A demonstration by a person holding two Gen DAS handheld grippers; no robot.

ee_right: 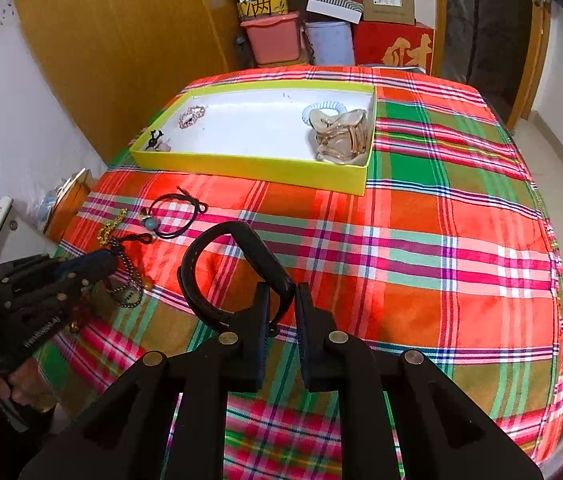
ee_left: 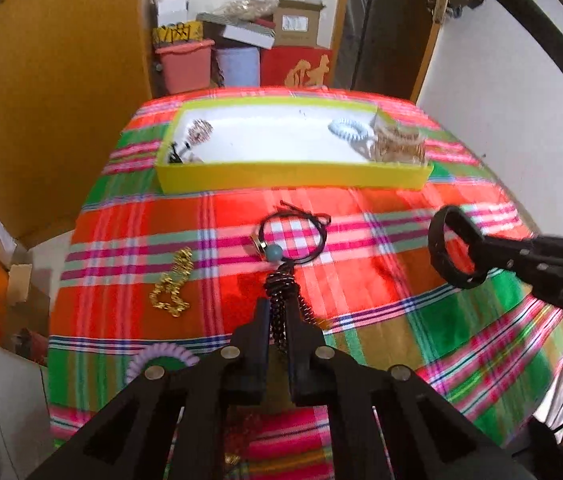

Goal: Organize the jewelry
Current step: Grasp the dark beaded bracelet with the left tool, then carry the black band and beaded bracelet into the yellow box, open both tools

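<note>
My left gripper [ee_left: 278, 312] is shut on a dark beaded necklace [ee_left: 281, 292] and holds it above the plaid tablecloth; it also shows in the right wrist view [ee_right: 101, 264]. My right gripper [ee_right: 282, 294] is shut on a black bangle [ee_right: 217, 272], also seen in the left wrist view [ee_left: 455, 248]. A yellow-rimmed tray [ee_left: 293, 178] at the far side holds a blue coil hair tie [ee_left: 348, 130], a beige hair claw [ee_right: 339, 140] and a pink bead bracelet [ee_right: 192, 115]. A black cord bracelet [ee_left: 295, 240] and a gold chain [ee_left: 173, 284] lie on the cloth.
A purple coil hair tie [ee_left: 161, 360] lies near the table's left front edge. Boxes and a pink bin [ee_right: 275, 38] are stacked behind the table. A wooden wardrobe [ee_right: 121, 40] stands at the left. The table drops off on all sides.
</note>
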